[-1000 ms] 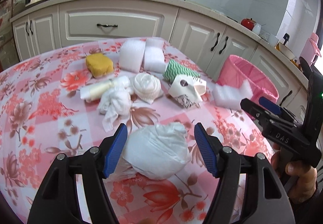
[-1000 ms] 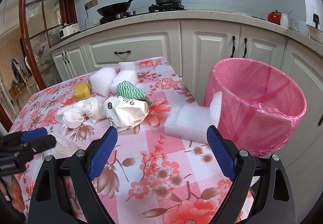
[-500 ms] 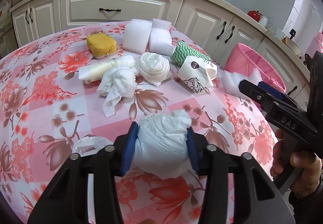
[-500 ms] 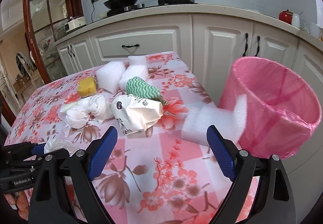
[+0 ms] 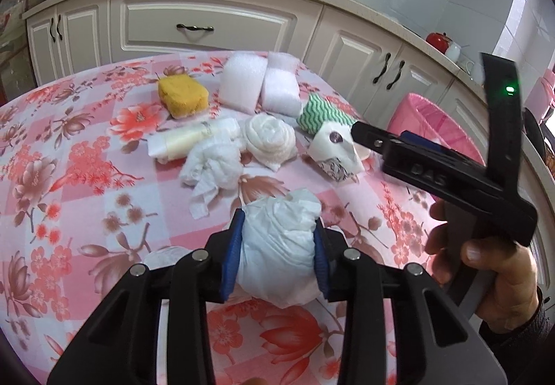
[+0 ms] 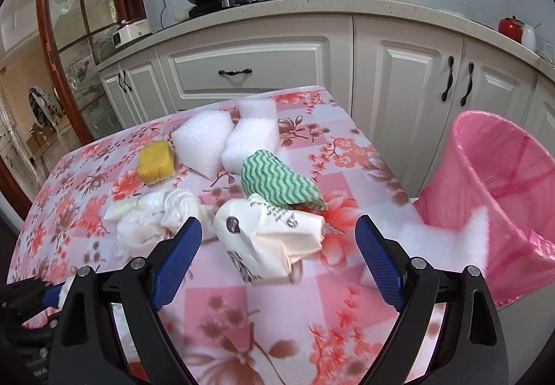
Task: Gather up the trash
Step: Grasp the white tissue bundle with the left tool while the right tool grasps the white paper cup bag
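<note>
- My left gripper (image 5: 280, 255) is clamped on a white crumpled bag wad (image 5: 281, 246): soft, wrinkled plastic, bulging out above and below my ribbed blue pads (image 5: 233, 256). The wad sits pinched between both pads, over the near part of the table.
- My right gripper (image 6: 277, 260) stands wide apart and holds nothing; its blue pads (image 6: 175, 263) frame a creased white paper bag (image 6: 263, 239) with dark print, which lies on the cloth beyond the tips, untouched.
- Just behind that bag lies a folded cloth with green and white zigzag stripes (image 6: 277, 182), touching it or nearly so.
- To the left of the paper bag lie knotted white rags (image 6: 156, 215), twisted and limp; in the left view a rolled white cloth (image 5: 270, 138) and a crumpled tissue (image 5: 213, 166) lie beside each other.
- Further back are a porous yellow sponge (image 6: 155, 161) and two white foam blocks (image 6: 204, 142), side by side.
- A blurred white foam piece (image 6: 440, 236) is at the table's right edge, against the pink-lined trash bin (image 6: 503, 197), which stands off the table to the right.
- The table wears a glossy pink floral cloth (image 6: 260, 315).
</note>
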`<move>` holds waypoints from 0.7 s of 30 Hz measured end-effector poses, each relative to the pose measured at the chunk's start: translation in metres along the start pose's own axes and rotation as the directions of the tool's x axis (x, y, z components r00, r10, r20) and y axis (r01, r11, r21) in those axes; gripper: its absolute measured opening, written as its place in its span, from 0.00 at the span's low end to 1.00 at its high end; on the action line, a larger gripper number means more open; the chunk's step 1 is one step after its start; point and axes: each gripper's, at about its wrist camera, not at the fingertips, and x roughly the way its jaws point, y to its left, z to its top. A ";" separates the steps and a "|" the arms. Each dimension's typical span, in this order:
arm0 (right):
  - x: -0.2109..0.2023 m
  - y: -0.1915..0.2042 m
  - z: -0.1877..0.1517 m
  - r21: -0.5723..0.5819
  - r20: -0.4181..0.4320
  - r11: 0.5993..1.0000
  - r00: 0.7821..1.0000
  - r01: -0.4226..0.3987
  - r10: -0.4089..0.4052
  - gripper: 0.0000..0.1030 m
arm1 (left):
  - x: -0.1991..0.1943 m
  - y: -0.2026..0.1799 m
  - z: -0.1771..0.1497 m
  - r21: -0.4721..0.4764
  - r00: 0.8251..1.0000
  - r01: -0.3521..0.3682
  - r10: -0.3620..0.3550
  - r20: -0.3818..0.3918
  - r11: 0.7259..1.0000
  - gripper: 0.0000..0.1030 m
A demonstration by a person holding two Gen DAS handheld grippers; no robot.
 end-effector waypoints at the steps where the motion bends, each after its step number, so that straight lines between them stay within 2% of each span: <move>1: 0.005 0.002 0.002 0.004 -0.009 1.000 1.000 0.002 -0.002 0.82 | -0.002 0.001 0.001 -0.003 1.000 -0.005 0.005 0.005 1.000 0.34; 10: 0.039 0.012 0.007 0.007 -0.084 0.999 0.996 0.044 -0.043 0.82 | -0.006 0.007 0.005 -0.018 1.000 -0.011 0.012 0.018 1.000 0.34; 16: 0.054 0.013 0.000 0.008 -0.138 0.999 0.990 0.036 -0.034 0.82 | -0.007 0.009 0.004 -0.023 1.000 -0.014 0.014 0.021 1.000 0.34; 21: 0.051 0.012 -0.005 0.006 -0.127 1.000 0.992 0.019 -0.018 0.80 | -0.007 0.011 0.004 -0.030 1.000 -0.016 0.017 0.025 0.999 0.34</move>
